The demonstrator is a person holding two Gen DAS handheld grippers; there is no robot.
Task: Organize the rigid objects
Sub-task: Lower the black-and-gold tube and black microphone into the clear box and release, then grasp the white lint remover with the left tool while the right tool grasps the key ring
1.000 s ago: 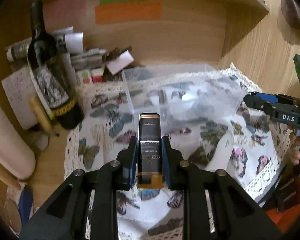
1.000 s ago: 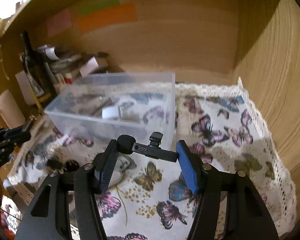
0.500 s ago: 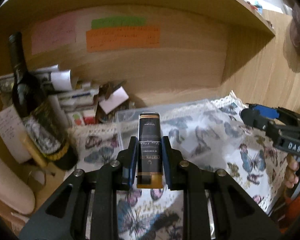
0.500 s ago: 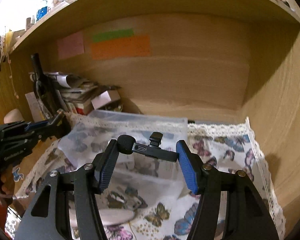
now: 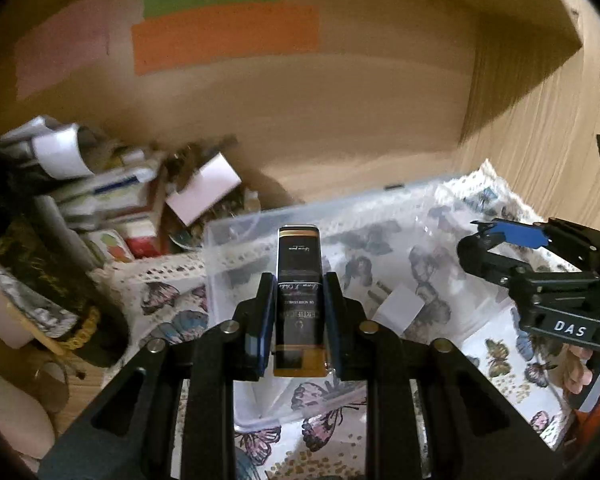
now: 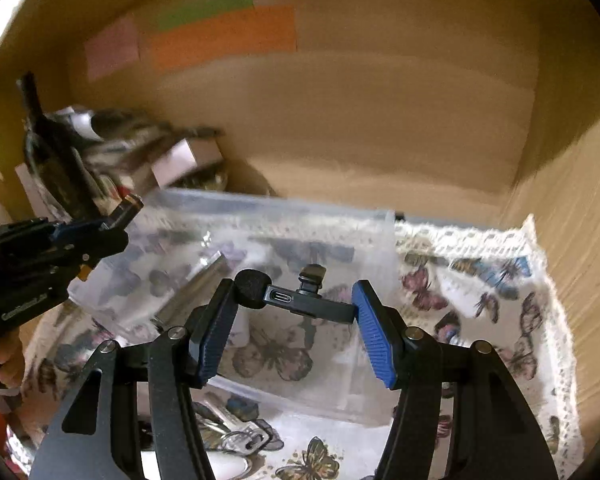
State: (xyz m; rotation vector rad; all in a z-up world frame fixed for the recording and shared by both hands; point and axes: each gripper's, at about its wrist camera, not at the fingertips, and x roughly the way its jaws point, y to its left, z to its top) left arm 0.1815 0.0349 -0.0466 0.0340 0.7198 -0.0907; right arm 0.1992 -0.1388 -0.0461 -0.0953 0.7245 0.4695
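Observation:
My left gripper [image 5: 299, 300] is shut on a black and gold lighter [image 5: 299, 280] and holds it upright over the near side of a clear plastic box [image 5: 412, 216]. My right gripper [image 6: 296, 304] is shut on a small black clip-on microphone [image 6: 300, 300], held crosswise above the same box [image 6: 380, 224]. The box holds a metal bar [image 6: 196, 288] and a white piece [image 5: 400, 312]. The right gripper also shows in the left wrist view [image 5: 512, 248], and the left gripper shows in the right wrist view [image 6: 72, 240].
The box stands on a butterfly-print cloth [image 6: 500, 280] inside a wooden shelf niche. A dark wine bottle [image 6: 56, 160] and a pile of papers and small boxes [image 5: 140, 196] stand at the left. Keys [image 6: 228, 436] lie on the cloth in front of the box.
Both grippers have come back down and forward towards the box after lifting, each with its object in hold. The views are blurred by the motion.

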